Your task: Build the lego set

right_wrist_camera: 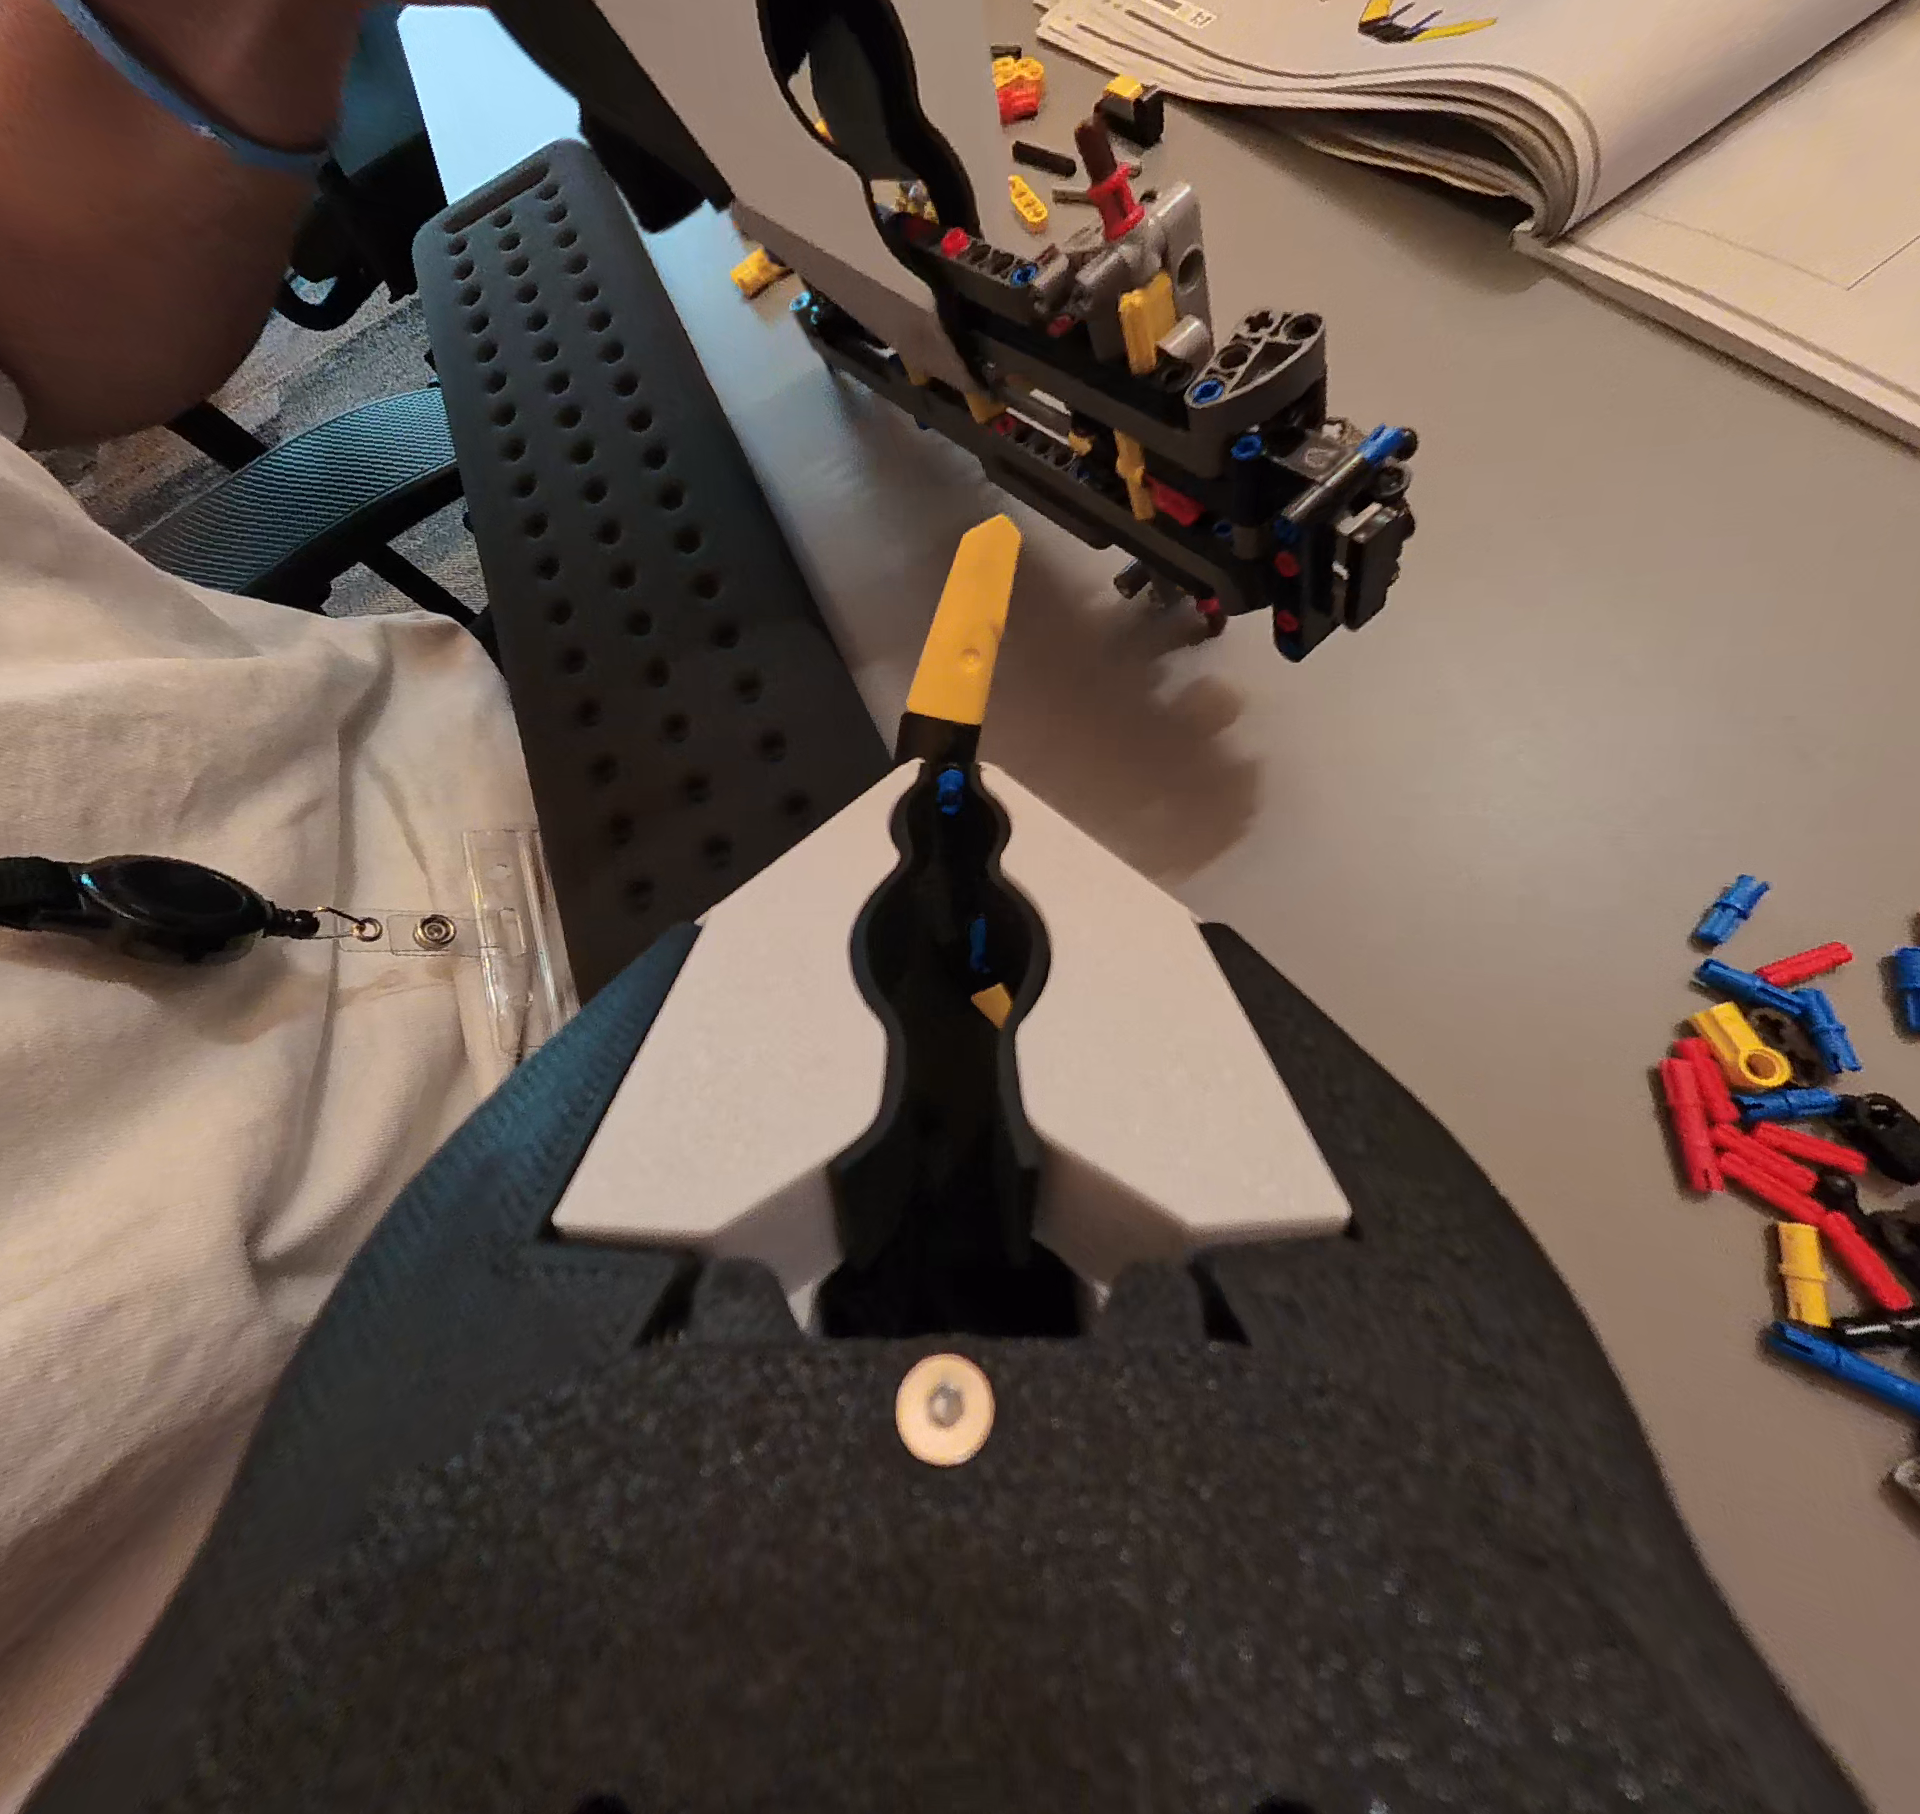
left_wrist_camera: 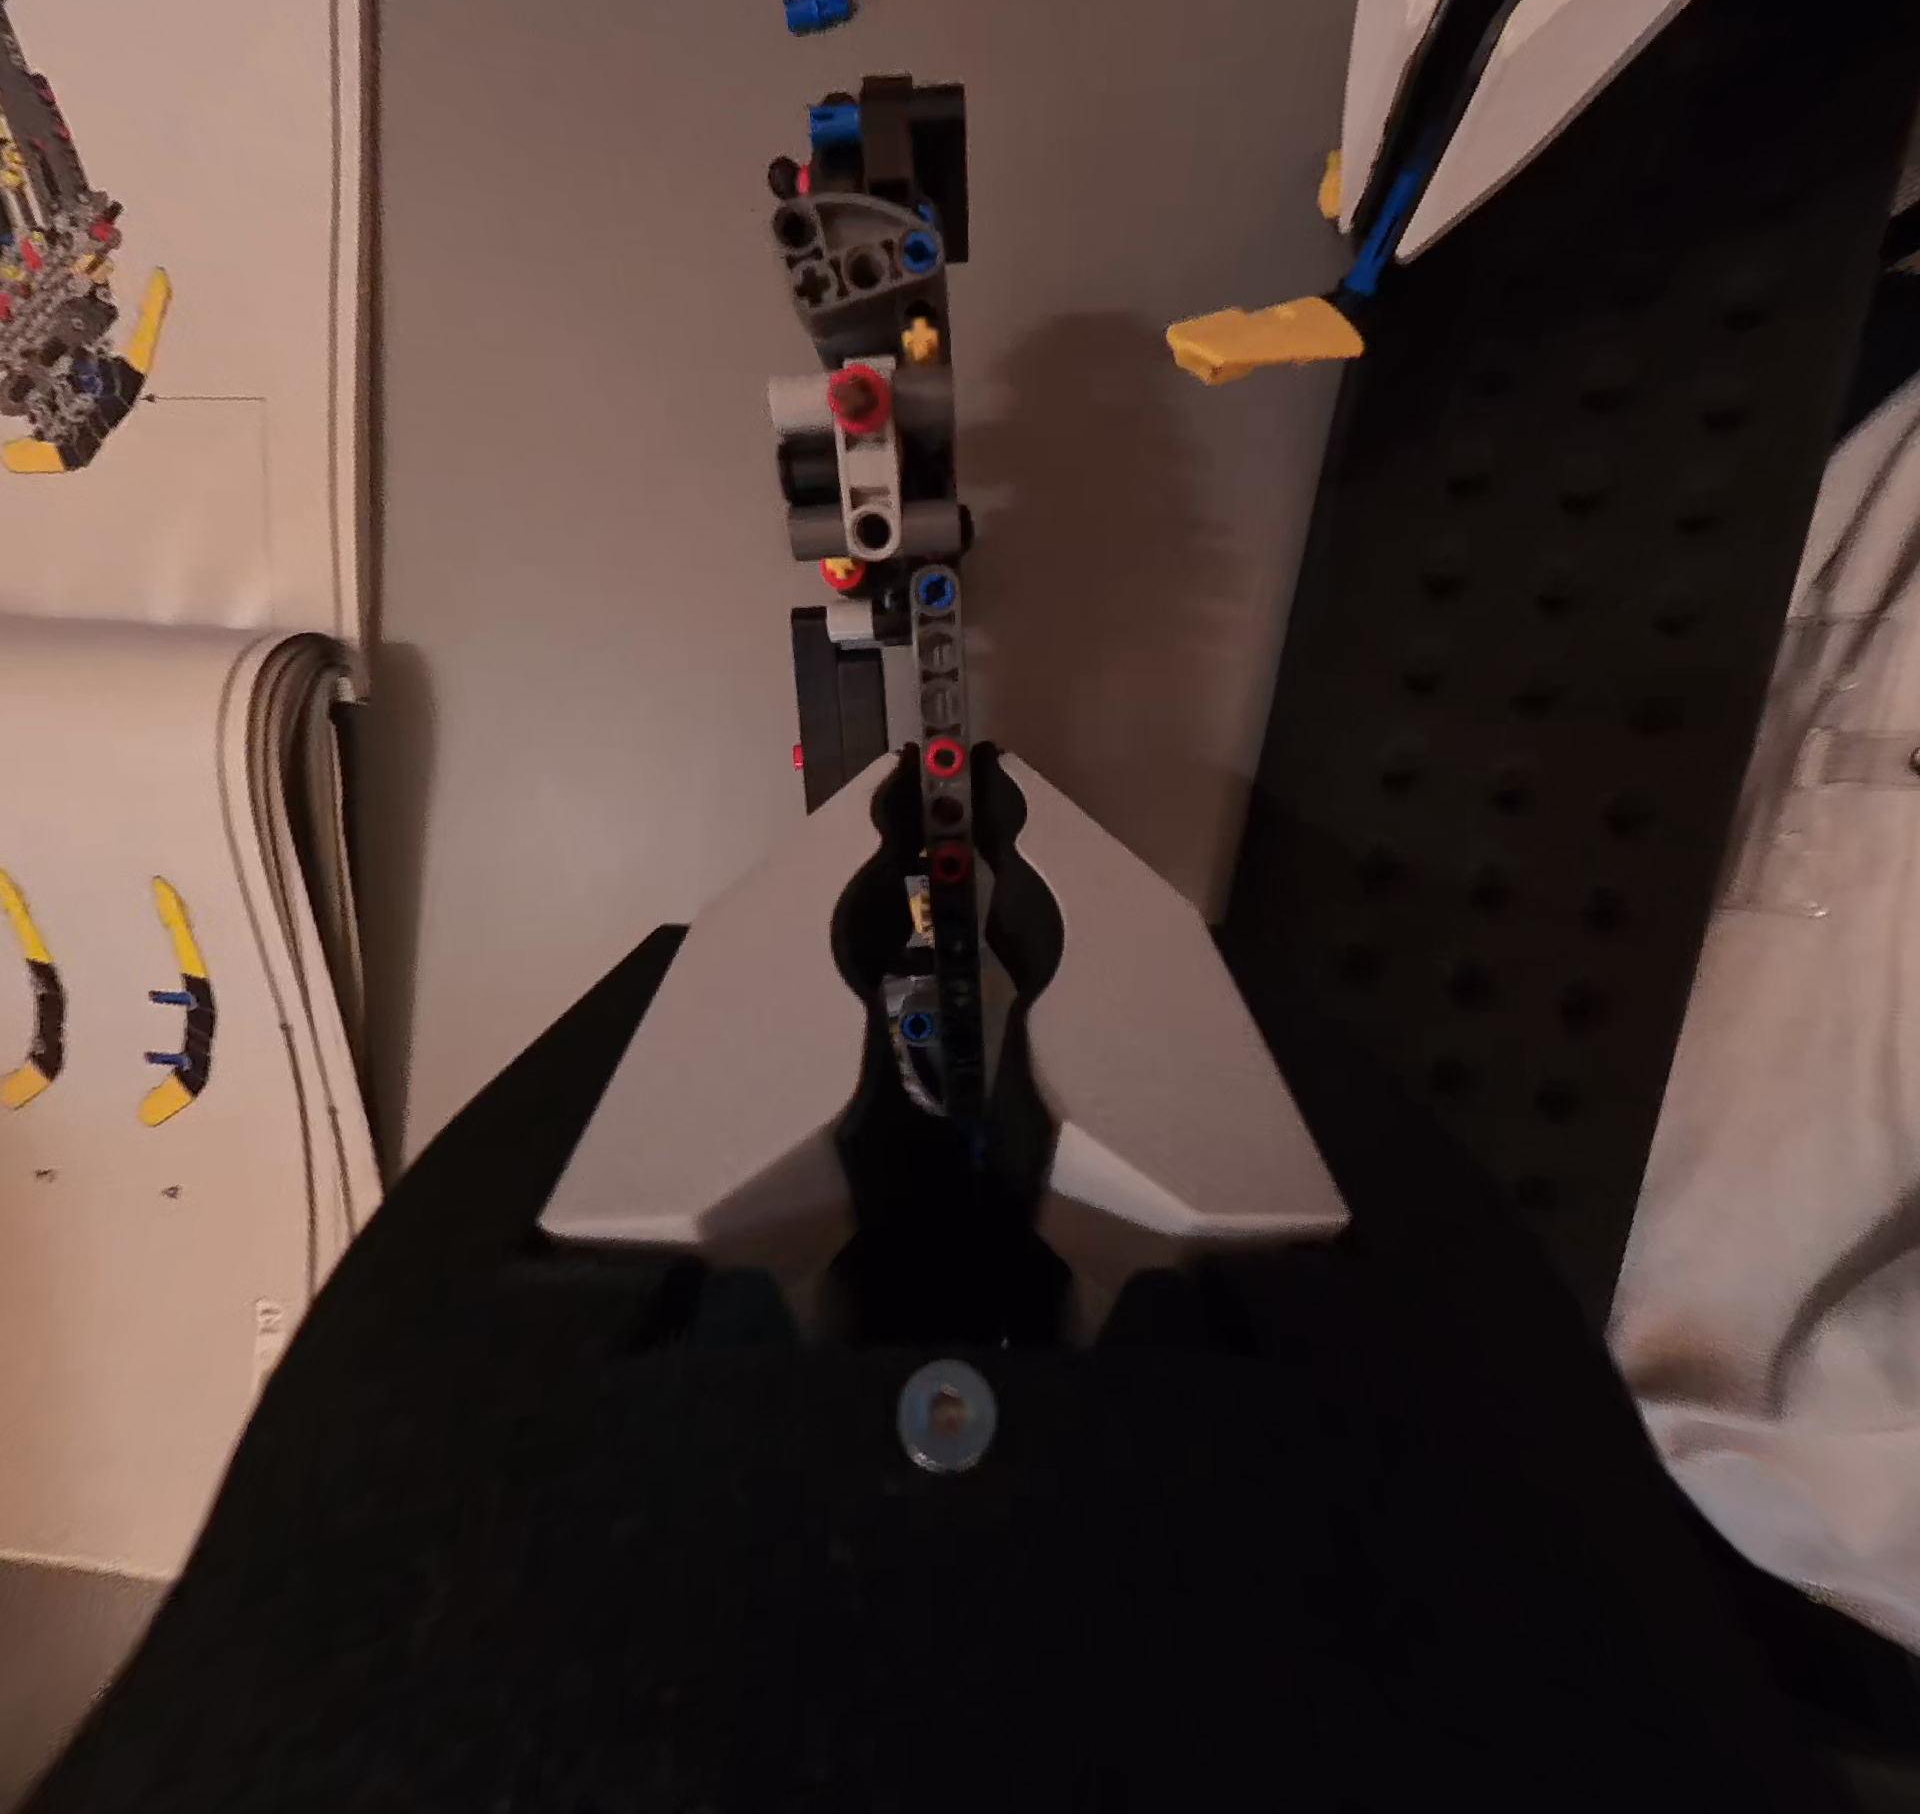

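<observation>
My left gripper [left_wrist_camera: 948, 762] is shut on the dark grey beam of the partly built lego model [left_wrist_camera: 868, 330], a long black and grey frame with red, blue and yellow pins. The model [right_wrist_camera: 1195, 414] rests tilted on the grey table, with the left gripper [right_wrist_camera: 935, 237] clamped on its near end. My right gripper [right_wrist_camera: 951, 762] is shut on a curved black panel with a yellow tip [right_wrist_camera: 971, 621] and blue pins, held above the table short of the model. That panel [left_wrist_camera: 1262, 339] and the right gripper [left_wrist_camera: 1361, 252] show at upper right in the left wrist view.
An open instruction booklet [right_wrist_camera: 1558, 81] lies at the far side; it also shows in the left wrist view [left_wrist_camera: 156, 517]. A pile of loose red, blue and yellow pins [right_wrist_camera: 1808, 1120] lies at right. A perforated black chair armrest [right_wrist_camera: 623, 538] runs along the table edge by the person's shirt. Some 11 centimeters of space lies between my two pairs of fingers.
</observation>
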The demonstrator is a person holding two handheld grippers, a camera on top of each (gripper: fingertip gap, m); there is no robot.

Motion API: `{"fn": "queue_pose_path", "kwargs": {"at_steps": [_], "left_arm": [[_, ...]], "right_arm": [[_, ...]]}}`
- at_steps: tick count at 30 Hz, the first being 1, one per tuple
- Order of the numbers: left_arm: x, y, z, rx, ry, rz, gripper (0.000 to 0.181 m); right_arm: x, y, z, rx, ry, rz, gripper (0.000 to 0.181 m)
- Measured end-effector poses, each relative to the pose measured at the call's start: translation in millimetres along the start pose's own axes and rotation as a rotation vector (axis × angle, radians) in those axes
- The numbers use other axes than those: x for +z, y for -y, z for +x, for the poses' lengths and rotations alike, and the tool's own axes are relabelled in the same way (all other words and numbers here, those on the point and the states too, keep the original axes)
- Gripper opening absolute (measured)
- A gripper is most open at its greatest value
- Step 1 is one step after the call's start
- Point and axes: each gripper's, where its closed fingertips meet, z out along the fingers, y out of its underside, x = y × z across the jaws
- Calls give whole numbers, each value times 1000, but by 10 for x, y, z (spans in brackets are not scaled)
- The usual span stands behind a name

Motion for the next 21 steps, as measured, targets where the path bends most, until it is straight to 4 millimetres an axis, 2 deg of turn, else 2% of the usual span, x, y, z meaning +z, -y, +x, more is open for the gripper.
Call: {"fn": "queue_pose_path", "kwargs": {"at_steps": [6,10,21], "left_arm": [[4,9,18,-75,-108,28,8],[7,-5,-7,-59,-88,17,13],[-7,-39,-57,-71,-66,7,13]], "right_arm": [[6,2,-6,-3,0,-2,3],[3,-6,-6,-1,-1,-4,6],[19,-43,-9,0,3,-18,4]]}}
